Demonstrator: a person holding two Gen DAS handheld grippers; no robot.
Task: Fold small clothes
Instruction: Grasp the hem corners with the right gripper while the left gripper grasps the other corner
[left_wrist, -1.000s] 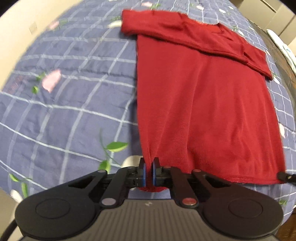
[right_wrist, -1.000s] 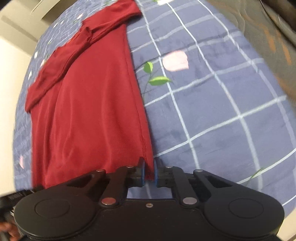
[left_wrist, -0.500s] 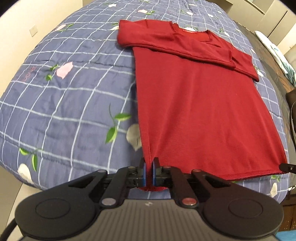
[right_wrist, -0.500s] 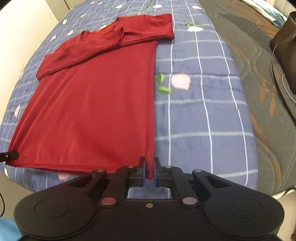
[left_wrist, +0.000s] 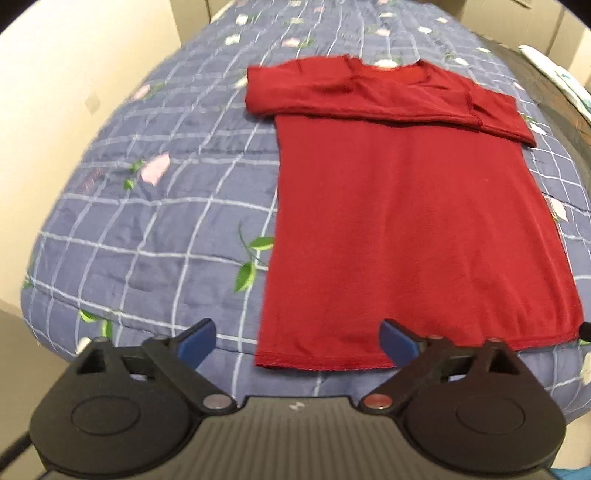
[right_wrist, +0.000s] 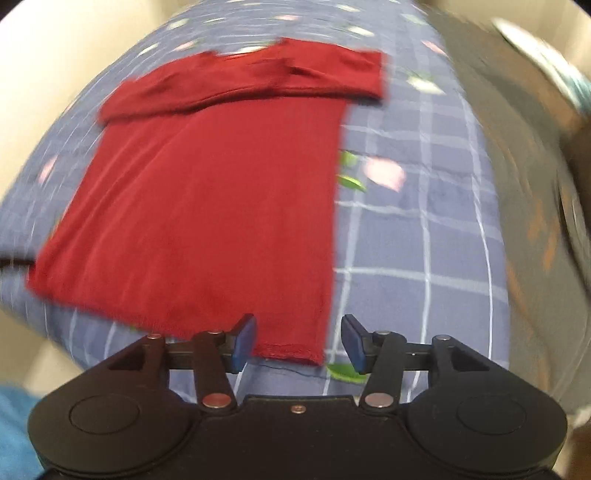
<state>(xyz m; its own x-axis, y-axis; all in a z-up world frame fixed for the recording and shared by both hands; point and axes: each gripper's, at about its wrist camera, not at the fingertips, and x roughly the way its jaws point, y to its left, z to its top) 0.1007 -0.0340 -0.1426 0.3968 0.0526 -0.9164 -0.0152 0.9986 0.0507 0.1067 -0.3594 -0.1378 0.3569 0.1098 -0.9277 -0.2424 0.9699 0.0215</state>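
Observation:
A dark red shirt lies flat on the blue checked bedspread, sleeves folded across its top, hem toward me. It also shows in the right wrist view. My left gripper is open and empty, raised just behind the hem's left corner. My right gripper is open and empty, just behind the hem's right corner. Neither touches the cloth. The right wrist view is motion blurred.
The bedspread has white grid lines and leaf and petal prints. A grey-brown quilt lies along the right side of the bed. A cream wall stands to the left. The bed's near edge drops off below the hem.
Both grippers were shut on the shirt's hem corners; now both have opened, let go and drawn back. The shirt lies flat with its hem on the bed.

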